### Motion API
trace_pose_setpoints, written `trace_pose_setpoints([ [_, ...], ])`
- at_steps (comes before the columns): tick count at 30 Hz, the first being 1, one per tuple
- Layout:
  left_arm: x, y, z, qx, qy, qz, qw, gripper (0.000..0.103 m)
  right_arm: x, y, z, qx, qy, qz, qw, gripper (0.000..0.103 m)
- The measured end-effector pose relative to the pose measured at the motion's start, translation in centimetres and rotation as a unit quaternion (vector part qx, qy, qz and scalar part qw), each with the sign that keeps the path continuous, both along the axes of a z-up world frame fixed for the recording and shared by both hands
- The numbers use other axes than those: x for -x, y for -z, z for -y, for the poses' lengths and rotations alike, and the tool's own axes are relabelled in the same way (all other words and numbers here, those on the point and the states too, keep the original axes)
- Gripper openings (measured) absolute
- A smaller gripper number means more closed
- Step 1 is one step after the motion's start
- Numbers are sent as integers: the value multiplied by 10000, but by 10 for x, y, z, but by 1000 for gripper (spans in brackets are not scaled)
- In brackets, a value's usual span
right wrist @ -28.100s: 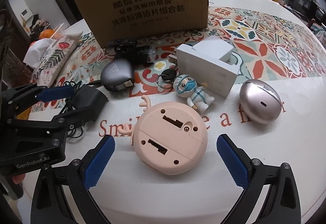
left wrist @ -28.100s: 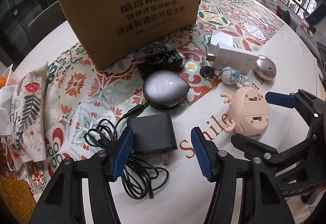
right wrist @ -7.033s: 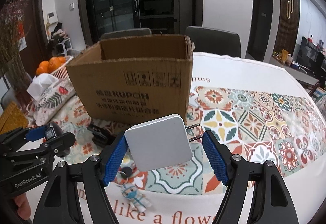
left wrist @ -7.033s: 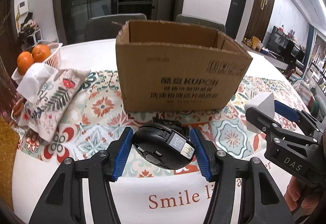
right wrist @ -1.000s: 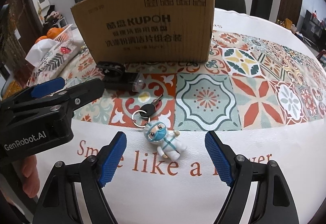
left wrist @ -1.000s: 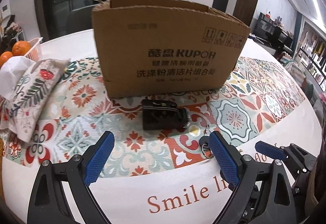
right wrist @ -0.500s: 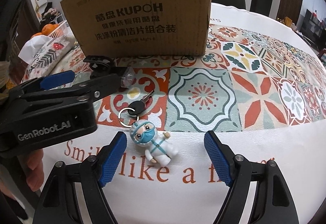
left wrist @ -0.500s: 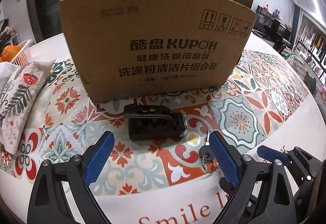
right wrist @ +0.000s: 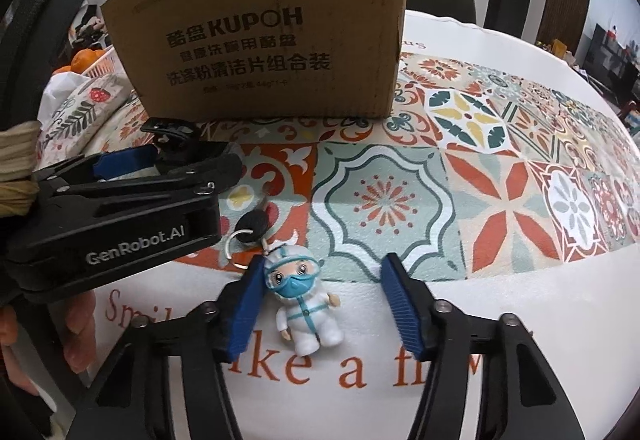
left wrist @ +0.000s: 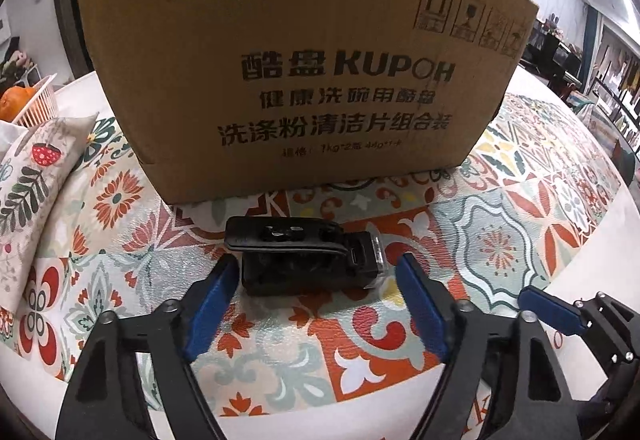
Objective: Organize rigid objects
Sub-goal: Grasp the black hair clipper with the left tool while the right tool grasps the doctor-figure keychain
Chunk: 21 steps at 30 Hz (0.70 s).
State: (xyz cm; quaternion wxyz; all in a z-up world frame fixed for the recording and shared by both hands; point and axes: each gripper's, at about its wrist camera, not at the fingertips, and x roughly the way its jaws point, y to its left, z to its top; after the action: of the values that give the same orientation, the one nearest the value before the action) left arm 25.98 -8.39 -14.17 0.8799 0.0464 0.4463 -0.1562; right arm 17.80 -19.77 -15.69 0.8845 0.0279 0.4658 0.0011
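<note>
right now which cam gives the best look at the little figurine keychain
The right wrist view: the figurine keychain lies in plain sight between the right gripper's blue pads, with its ring and black key beyond. The left pad is close against its head; the jaws have just been closing. The left wrist view doesn't show it.

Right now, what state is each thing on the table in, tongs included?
Cardboard box: upright on the patterned mat.
Black clip device: lying between the left tongs, pads not touching.
Figurine keychain: on its back between the right tongs, far pad clear.
Both tongs: just been closing, neither gripping.
</note>
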Motion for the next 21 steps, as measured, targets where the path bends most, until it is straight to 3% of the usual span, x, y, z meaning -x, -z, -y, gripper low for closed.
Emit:
trace_pose_setpoints([
  [8, -2, 7, 3, -43, -19, 82, 10000, 72, -2, -1, 5, 118, 74, 88, 9999, 31],
  [21, 22, -2, -15, 31, -158, 88, 9998, 72, 5, -4, 13, -15, 129, 168, 9998, 28],
])
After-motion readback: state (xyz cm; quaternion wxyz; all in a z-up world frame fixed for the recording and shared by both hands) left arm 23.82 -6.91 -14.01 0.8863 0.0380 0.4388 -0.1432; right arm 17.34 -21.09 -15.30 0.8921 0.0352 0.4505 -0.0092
